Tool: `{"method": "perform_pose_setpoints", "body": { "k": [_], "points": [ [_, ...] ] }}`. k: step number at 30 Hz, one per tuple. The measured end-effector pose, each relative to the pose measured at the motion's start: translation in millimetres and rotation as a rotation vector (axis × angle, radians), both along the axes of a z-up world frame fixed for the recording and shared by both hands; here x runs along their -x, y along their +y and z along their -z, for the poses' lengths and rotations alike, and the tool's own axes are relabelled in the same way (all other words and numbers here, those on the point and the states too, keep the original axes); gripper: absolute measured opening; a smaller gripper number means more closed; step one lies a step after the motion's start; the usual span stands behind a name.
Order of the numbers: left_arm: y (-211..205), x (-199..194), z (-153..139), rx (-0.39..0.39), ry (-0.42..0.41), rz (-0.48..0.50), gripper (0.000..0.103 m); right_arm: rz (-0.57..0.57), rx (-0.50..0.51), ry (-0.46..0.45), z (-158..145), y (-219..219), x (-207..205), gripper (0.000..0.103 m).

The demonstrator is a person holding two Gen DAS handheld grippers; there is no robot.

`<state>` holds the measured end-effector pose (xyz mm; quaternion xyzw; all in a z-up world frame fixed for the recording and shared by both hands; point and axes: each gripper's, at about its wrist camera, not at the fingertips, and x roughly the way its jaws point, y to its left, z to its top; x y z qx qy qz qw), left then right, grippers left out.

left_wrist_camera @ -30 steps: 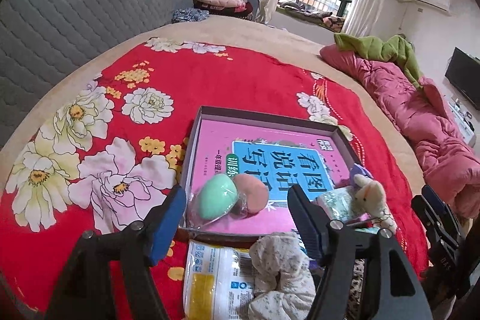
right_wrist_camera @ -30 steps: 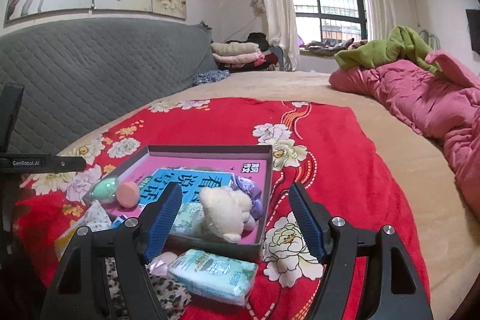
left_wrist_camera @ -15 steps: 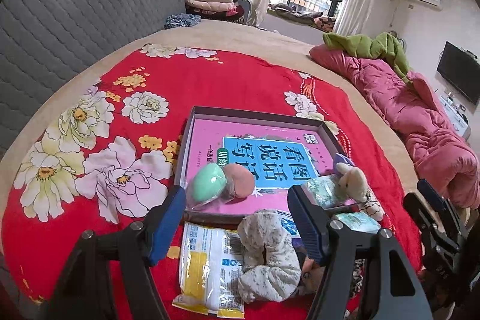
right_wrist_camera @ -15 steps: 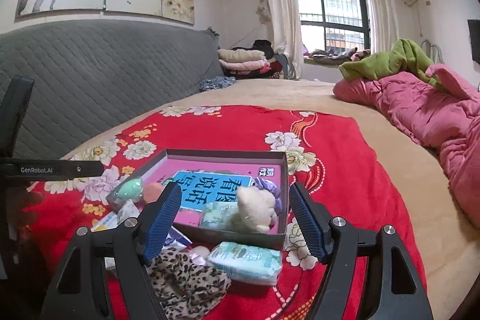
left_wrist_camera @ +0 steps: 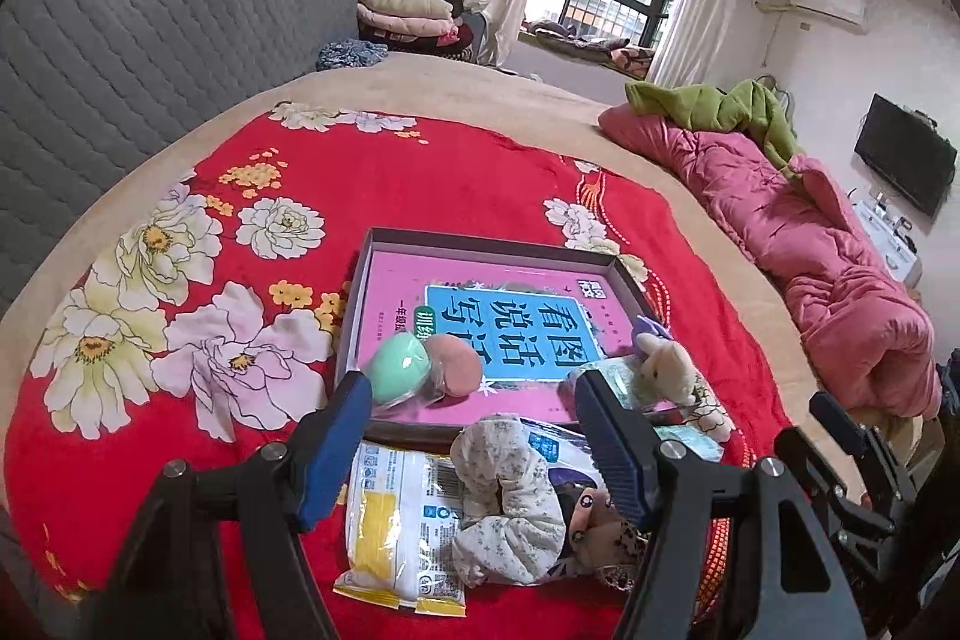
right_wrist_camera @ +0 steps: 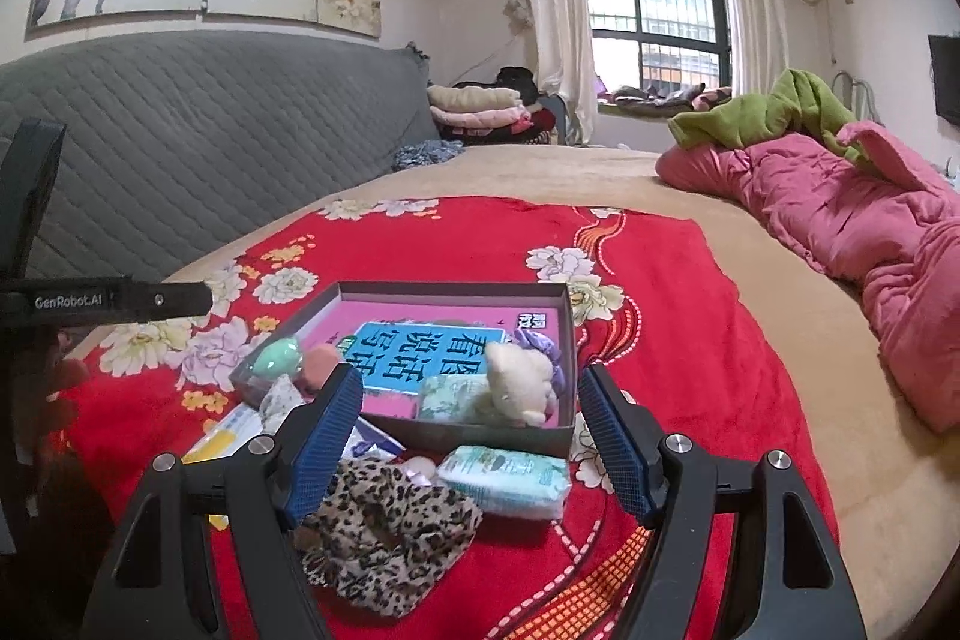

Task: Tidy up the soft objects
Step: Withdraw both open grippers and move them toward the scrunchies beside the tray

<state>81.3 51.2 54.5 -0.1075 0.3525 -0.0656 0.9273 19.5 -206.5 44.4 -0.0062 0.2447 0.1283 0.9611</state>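
Both of your grippers hang with their jaws spread wide and nothing between them. Your left gripper (left_wrist_camera: 474, 451) hovers over the near edge of the red floral blanket (left_wrist_camera: 420, 172), and your right gripper (right_wrist_camera: 471, 439) sits low just in front of the shallow box (right_wrist_camera: 498, 433).

The box rests on the blanket with a pink book (left_wrist_camera: 480, 316) lying flat inside it. A green sponge egg (left_wrist_camera: 399, 370) and a pink sponge egg (left_wrist_camera: 459, 370) sit touching each other in the box's near left corner, in what looks like a clear wrapper. At the box's right side a cream plush toy (right_wrist_camera: 519, 379) leans beside a purple fabric piece (right_wrist_camera: 540, 343) and a pale green tissue pack (right_wrist_camera: 447, 394).

Outside the box, along its near wall, lies a loose heap. The floral scrunchie (left_wrist_camera: 510, 508) lies right between your left fingers, partly over a yellow-and-white packet (left_wrist_camera: 399, 514). A leopard-print scrunchie (right_wrist_camera: 384, 520) lies between your right fingers, with a second tissue pack (right_wrist_camera: 504, 478) just beside it against the box wall. The box wall stands between these pieces and the box's inside.

Farther off, a pink quilt (right_wrist_camera: 840, 214) with a green garment (right_wrist_camera: 780, 112) on it lies along the right, and a grey quilted headboard (right_wrist_camera: 180, 130) backs the bed.
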Motion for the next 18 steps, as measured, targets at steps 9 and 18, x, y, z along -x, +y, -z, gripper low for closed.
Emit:
{"method": "perform_pose_setpoints", "body": {
  "k": [9,18],
  "points": [
    [3,7,-1,-0.008,0.011,0.010,0.070,-0.019,0.021,0.003,-6,10,13,0.076],
    [-5,16,10,-0.021,0.043,0.050,0.070,-0.045,0.040,0.027,-4,21,20,0.076]
  ]
}}
